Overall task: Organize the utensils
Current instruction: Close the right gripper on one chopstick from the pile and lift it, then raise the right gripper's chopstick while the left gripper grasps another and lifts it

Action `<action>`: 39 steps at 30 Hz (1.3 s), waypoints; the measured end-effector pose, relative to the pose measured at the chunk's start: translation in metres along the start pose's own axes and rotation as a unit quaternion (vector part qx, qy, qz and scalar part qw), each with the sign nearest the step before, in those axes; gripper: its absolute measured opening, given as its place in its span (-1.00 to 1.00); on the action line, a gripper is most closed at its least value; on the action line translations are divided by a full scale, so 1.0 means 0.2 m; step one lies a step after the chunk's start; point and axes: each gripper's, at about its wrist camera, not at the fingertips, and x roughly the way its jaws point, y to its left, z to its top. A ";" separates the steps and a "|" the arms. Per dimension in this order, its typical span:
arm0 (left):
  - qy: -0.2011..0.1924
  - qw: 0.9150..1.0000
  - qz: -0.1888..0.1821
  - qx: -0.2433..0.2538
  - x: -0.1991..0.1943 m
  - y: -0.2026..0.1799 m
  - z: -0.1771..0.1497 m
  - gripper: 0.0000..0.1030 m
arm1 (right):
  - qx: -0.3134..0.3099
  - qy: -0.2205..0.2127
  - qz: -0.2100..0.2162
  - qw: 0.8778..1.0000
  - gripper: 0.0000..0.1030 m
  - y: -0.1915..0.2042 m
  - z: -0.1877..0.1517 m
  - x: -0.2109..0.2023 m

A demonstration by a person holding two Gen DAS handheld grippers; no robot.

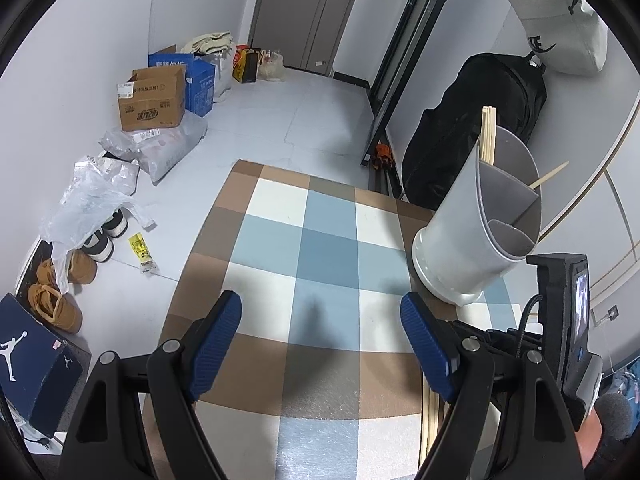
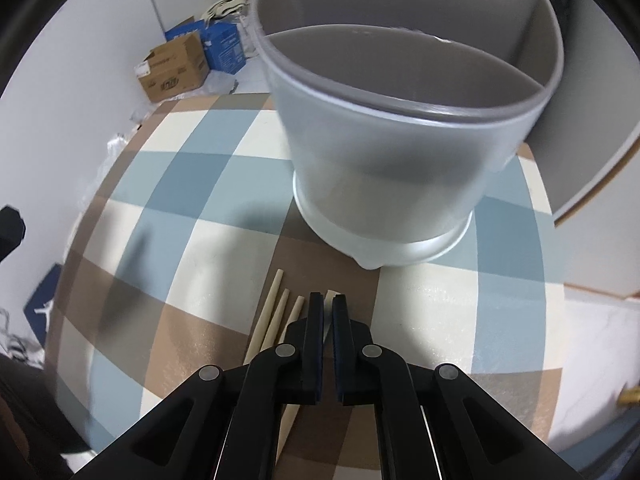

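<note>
Our right gripper [image 2: 328,300] is nearly closed on one chopstick [image 2: 330,295] among the chopsticks [image 2: 276,312] lying on the checked tablecloth [image 2: 180,240], just before the grey divided holder [image 2: 400,120]. Our left gripper [image 1: 320,316] hangs wide open, holding nothing. We judge the thin stick could slip or drag its neighbours. The fingers hide most of it, so we cannot confirm the pinch.

Black linkage arms with silver rivets, ribbed blue pads on the left gripper [image 1: 322,338], right gripper [image 2: 328,304] alike.
</note>
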 end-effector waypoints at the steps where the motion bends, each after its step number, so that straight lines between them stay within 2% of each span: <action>1: 0.002 1.000 0.000 -0.002 0.00 0.00 0.00 0.52 | 0.002 -0.001 0.001 1.000 -0.89 0.00 0.00 0.00; 4: 0.008 1.000 0.004 -0.010 0.03 0.01 0.00 0.52 | 0.002 -0.001 0.003 1.000 -0.86 -0.01 -0.01 0.00; 6: 0.013 1.000 0.004 -0.014 0.04 0.02 0.00 0.52 | -0.005 -0.005 0.007 1.000 -0.54 -0.01 -0.03 0.01; 7: 0.015 1.000 0.004 -0.015 0.04 0.01 0.00 0.52 | -0.006 -0.006 0.010 1.000 -0.51 -0.02 -0.03 0.01; 11: 0.018 1.000 0.011 -0.011 0.06 0.00 -0.02 0.52 | -0.002 -0.017 0.018 1.000 -0.55 -0.03 -0.05 0.00; 14: 0.018 1.000 0.017 0.001 0.06 -0.02 -0.03 0.52 | 0.011 -0.020 0.019 1.000 -0.83 -0.07 -0.06 0.00; 18: 0.030 0.999 0.008 0.013 0.09 -0.06 -0.04 0.52 | 0.047 -0.022 0.043 0.998 -0.89 -0.16 -0.07 -0.03; 20: 0.049 0.999 -0.001 0.020 0.12 -0.10 -0.05 0.52 | 0.064 -0.033 0.054 0.996 -0.89 -0.21 -0.08 -0.07; 23: 0.070 0.997 -0.010 0.036 0.16 -0.18 -0.06 0.52 | 0.083 -0.065 0.070 0.992 -0.89 -0.27 -0.09 -0.17; 29: 0.111 0.990 0.003 0.092 0.26 -0.36 -0.09 0.50 | 0.121 -0.145 0.091 0.978 -0.90 -0.41 -0.12 -0.41; 34: 0.134 0.988 0.013 0.078 0.33 -0.39 -0.09 0.48 | 0.145 -0.191 0.097 0.966 -0.90 -0.52 -0.13 -0.53; 39: 0.157 0.983 0.046 0.089 0.40 -0.39 -0.15 0.46 | 0.152 -0.218 0.105 0.958 -0.90 -0.56 -0.12 -0.59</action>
